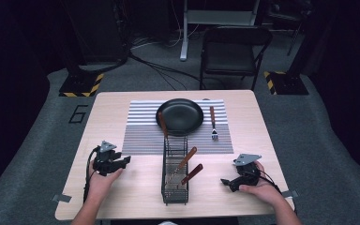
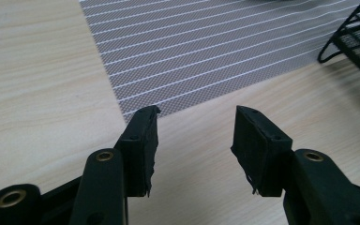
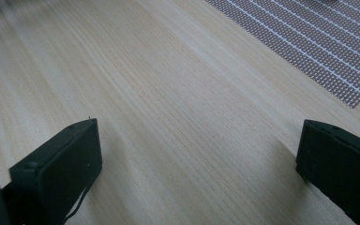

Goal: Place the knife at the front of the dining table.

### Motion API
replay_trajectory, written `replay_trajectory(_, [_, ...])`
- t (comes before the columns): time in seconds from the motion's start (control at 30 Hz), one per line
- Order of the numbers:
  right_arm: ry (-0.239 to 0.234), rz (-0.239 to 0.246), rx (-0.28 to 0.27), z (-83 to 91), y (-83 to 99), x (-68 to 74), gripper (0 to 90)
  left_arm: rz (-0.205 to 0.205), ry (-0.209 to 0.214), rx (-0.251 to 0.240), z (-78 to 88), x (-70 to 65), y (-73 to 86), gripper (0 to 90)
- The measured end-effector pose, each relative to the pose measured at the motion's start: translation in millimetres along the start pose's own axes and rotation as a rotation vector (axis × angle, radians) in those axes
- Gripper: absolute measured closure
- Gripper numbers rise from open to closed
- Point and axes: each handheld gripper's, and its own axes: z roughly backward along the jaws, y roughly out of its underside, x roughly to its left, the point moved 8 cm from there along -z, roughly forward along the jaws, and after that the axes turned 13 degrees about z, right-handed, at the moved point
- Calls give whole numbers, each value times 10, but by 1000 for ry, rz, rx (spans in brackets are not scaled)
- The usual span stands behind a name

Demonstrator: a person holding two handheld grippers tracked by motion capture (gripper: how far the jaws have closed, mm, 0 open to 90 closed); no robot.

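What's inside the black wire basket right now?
The wire basket holds two utensils with brown handles. Their working ends lie against the mesh, too small to identify.

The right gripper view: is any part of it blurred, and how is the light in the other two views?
Right gripper view: the table is blurred at the top left corner, sharp elsewhere. High view: the table is brightly lit, the floor around it dark. Left gripper view: even light, a soft shadow beside the wire basket, the striped mat sharp.
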Motion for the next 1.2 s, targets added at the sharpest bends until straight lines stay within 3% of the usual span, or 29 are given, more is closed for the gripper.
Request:
replay_trajectory(0.4, [0, 0, 0, 0, 0, 0, 0, -53, 35, -16, 50, -282, -186, 502])
replay_trajectory(0.7, [0, 0, 0, 0, 0, 0, 0, -37, 87, -25, 84, -470, -362, 503])
replay_trajectory(0.83, [0, 0, 0, 0, 0, 0, 0, -61, 100, -17, 105, -528, -411, 513])
replay_trajectory(1.2, [0, 0, 0, 0, 0, 0, 0, -64, 127, -26, 167, -671, -561, 556])
